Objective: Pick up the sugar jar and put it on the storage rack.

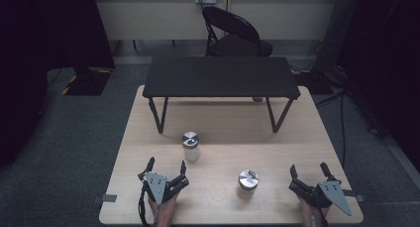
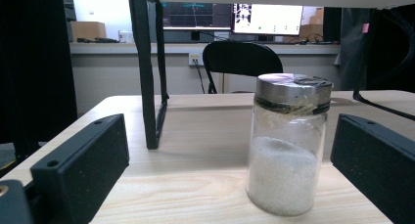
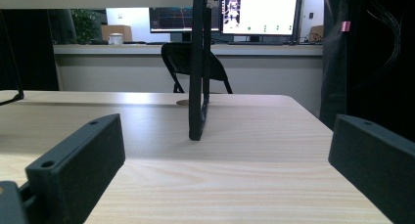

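**Both grippers spread near the front edge, two jars standing free**

Left gripper (image 1: 166, 168) low at the near-left of the table (image 1: 317, 138), jaws spread wide, nothing between them. Right gripper (image 1: 309, 172) at the near-right, close to the right edge, jaws likewise spread and pinching nothing. Both just inside the front edge, forearms entering from below in the high view.

Open wood between the two grippers, broken by the near jar (image 1: 247, 183), which stands roughly midway, a little nearer the right gripper and apart from it. Far jar (image 1: 190, 146) further in, ahead of the left gripper and slightly to its right, touching neither jaw. Seen from the left gripper view, the far jar (image 2: 288, 145) stands upright just ahead, toward the right-hand jaw, with bare table on its left.

Far jar: clear glass, round, about half full of white grains, capped with a shiny metal lid; a dark band and a wrinkled clear strip under the lid's rim. Near jar of the same build, lid bright, contents hard to tell from above.

Black low shelf (image 1: 220, 77) on thin angled legs across the far half of the table, open room beneath it. One shelf leg (image 3: 198, 77) straight ahead in the right gripper view, bare wood before it.

Pale wood-grain tabletop, grey carpet around, black folding chair (image 1: 235, 31) behind, lit monitors (image 2: 266, 18) on a counter, dark curtains on both sides.
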`<move>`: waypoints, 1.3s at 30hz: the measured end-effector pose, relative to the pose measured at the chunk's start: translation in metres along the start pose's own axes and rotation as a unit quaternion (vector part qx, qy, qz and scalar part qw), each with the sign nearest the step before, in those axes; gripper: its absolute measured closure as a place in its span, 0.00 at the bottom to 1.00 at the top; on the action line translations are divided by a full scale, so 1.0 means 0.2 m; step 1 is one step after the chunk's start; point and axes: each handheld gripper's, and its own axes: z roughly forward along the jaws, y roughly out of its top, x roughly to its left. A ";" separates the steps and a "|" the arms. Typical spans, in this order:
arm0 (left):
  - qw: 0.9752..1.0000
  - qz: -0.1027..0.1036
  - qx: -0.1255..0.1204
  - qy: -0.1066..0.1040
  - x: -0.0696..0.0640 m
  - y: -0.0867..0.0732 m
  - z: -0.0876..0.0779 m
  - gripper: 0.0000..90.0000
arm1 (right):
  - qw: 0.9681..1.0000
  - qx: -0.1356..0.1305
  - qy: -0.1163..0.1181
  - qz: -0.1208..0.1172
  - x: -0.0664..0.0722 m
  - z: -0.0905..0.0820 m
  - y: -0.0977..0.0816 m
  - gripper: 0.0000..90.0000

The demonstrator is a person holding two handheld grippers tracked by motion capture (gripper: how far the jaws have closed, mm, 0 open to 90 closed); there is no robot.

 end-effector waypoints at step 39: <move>0.998 -0.012 0.042 -0.051 -0.02 0.16 0.10 0.00 | 1.000 -0.002 -0.006 0.001 0.01 0.00 0.00 0.00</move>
